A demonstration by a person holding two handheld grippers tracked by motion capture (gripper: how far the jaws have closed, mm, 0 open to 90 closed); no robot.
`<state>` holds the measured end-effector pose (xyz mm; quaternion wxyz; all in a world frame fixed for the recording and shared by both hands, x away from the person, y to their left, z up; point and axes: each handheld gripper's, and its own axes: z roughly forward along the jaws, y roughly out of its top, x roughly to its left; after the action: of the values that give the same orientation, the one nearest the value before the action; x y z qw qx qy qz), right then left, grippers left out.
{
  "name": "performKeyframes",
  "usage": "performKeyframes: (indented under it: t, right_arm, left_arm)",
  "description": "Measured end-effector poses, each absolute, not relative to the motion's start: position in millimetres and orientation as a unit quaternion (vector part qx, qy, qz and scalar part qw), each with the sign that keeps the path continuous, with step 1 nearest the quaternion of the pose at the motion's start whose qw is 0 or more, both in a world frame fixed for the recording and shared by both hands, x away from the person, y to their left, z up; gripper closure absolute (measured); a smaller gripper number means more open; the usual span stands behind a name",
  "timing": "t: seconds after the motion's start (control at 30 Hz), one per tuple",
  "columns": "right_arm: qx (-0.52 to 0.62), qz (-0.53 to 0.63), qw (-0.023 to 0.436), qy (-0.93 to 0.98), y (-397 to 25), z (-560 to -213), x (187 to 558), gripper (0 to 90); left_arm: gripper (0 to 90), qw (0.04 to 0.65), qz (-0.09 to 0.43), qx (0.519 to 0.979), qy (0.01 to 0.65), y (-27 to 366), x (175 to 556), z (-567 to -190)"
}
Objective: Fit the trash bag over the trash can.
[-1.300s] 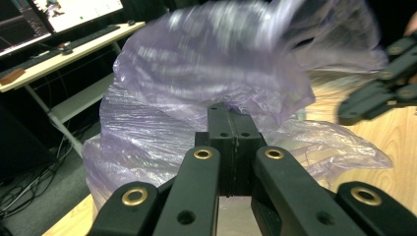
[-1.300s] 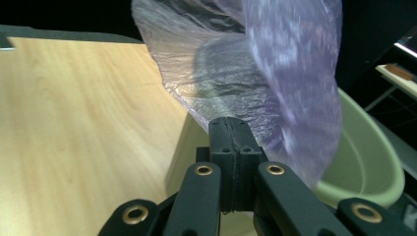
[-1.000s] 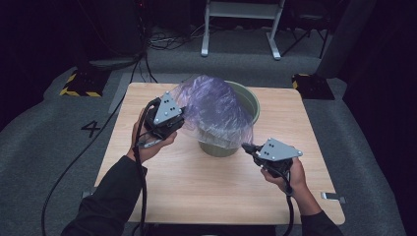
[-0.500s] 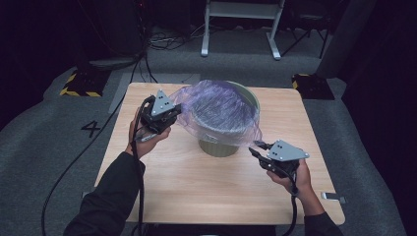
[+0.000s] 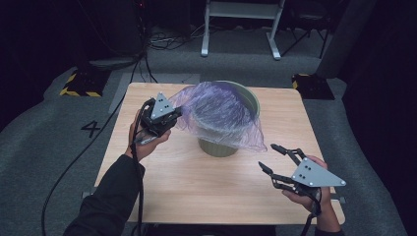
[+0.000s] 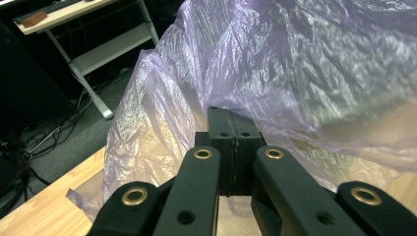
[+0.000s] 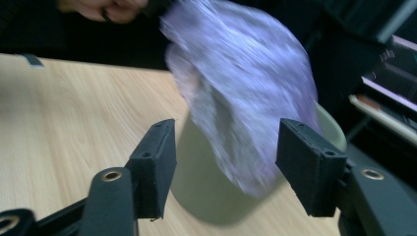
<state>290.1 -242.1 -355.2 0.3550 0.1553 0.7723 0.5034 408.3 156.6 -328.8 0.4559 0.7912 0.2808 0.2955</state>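
While left gripper (image 5: 173,116) pinched purple bag (image 5: 221,115) draped over green bucket (image 5: 248,96), right gripper (image 5: 273,158) hovered wide, empty, near table (image 5: 196,182) front.

The purple bag (image 7: 246,98) is motion-blurred and hides much of the bin (image 7: 206,172).

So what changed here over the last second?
The right tongs let go of the purple bag, opened, and drew back toward the table's near right corner. The bag sank over the green bin. The left tongs stayed shut on the bag's edge.
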Motion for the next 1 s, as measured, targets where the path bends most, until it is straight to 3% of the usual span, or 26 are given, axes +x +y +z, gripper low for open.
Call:
performKeyframes:
  t: [0.2,0.43,0.5,0.53,0.6,0.73,0.8,0.83,0.93,1.0]
  right_arm:
    - [0.175,0.503,0.376,0.758,-239,-342,292,30.5]
    - [0.131,0.455,0.362,0.803,-197,-339,322,33.0]
    - [0.134,0.447,0.365,0.806,-194,-341,327,36.3]
    - [0.15,0.44,0.368,0.805,-191,-341,337,48.9]
    - [0.155,0.438,0.366,0.806,-190,-341,341,52.8]
    - [0.187,0.44,0.372,0.796,-190,-336,356,79.2]
    - [0.19,0.438,0.374,0.795,-191,-335,358,81.8]
    - [0.195,0.447,0.371,0.79,-193,-334,363,87.8]
    - [0.204,0.452,0.368,0.787,-196,-332,366,89.5]
    - [0.207,0.463,0.362,0.782,-199,-331,367,84.8]
  left_arm:
    - [89.9,0.455,0.296,0.795,0.272,153,405,-329]
    - [89.9,0.455,0.289,0.797,0.274,148,410,-331]
    - [89.9,0.452,0.291,0.797,0.275,148,411,-331]
    - [89.9,0.453,0.292,0.796,0.275,148,412,-331]
    - [89.9,0.456,0.291,0.795,0.275,148,412,-330]
    - [89.9,0.463,0.288,0.791,0.278,148,414,-328]
    - [89.9,0.462,0.289,0.792,0.277,146,416,-327]
    - [89.9,0.461,0.289,0.791,0.278,146,417,-326]
    - [89.9,0.464,0.288,0.791,0.277,144,418,-325]
    - [89.9,0.463,0.288,0.792,0.275,144,417,-325]
